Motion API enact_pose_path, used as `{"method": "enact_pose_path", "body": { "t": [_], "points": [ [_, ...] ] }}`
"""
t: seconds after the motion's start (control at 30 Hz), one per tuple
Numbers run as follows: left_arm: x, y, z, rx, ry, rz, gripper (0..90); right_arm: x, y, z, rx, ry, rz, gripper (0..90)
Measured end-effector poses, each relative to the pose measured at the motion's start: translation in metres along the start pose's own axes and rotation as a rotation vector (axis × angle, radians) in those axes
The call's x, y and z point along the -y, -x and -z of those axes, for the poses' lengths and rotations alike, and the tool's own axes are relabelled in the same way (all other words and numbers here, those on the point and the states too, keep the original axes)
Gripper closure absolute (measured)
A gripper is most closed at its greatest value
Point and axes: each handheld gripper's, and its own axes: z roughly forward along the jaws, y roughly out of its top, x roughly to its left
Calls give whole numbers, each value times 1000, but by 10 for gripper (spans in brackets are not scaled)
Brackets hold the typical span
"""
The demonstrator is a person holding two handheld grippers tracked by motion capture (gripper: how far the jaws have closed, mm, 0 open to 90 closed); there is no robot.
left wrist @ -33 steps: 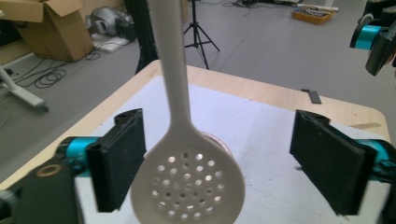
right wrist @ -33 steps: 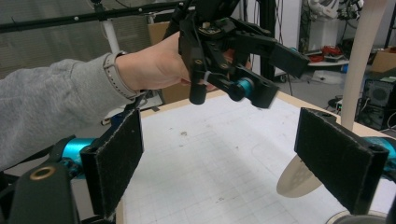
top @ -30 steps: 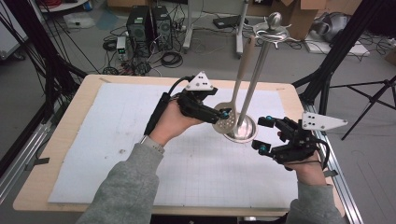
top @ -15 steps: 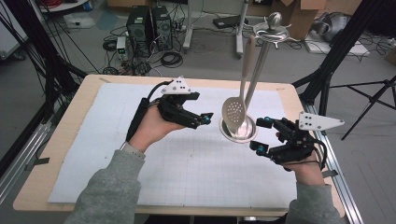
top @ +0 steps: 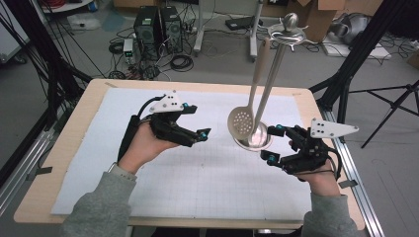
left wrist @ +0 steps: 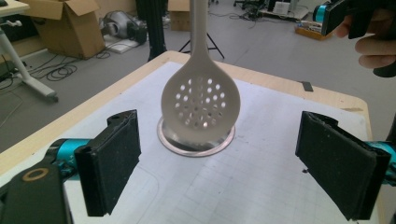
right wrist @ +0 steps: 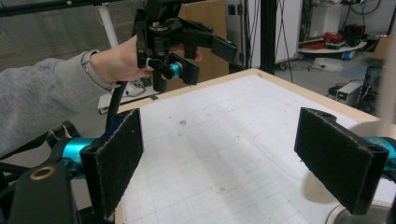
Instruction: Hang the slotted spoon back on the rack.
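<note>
My left gripper [top: 193, 134] is open and empty, to the left of the slotted spoon [top: 241, 123], which hangs on the stand [top: 253, 140] at the right. My right gripper [top: 280, 144] waits open near the base. I judge the hanging step finished; next I retreat.

I see open mat [top: 197, 187] across the frame's lower centre, while the hanging slotted spoon [top: 241, 123] and stand [top: 254, 138] block the centre right.

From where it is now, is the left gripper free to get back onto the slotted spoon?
Probably yes: the left gripper is open, facing the slotted spoon, with bare mat between.
</note>
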Motion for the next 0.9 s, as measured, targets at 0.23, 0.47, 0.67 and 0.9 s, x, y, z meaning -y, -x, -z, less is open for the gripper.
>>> {"method": "enact_pose_path", "body": {
  "t": [0.23,0.47,0.67,0.9],
  "points": [
    [14,-11,19,-37,2,25,145,2,1,-3,0,-11,3,144],
    [30,-18,37,-64,18,37,145,3,2,-6,3,-21,0,144],
    [41,-20,53,-67,41,37,145,3,1,-8,5,-31,-2,144],
    [47,-16,71,-38,76,3,145,4,1,-9,9,-35,-3,144]
  ]
}}
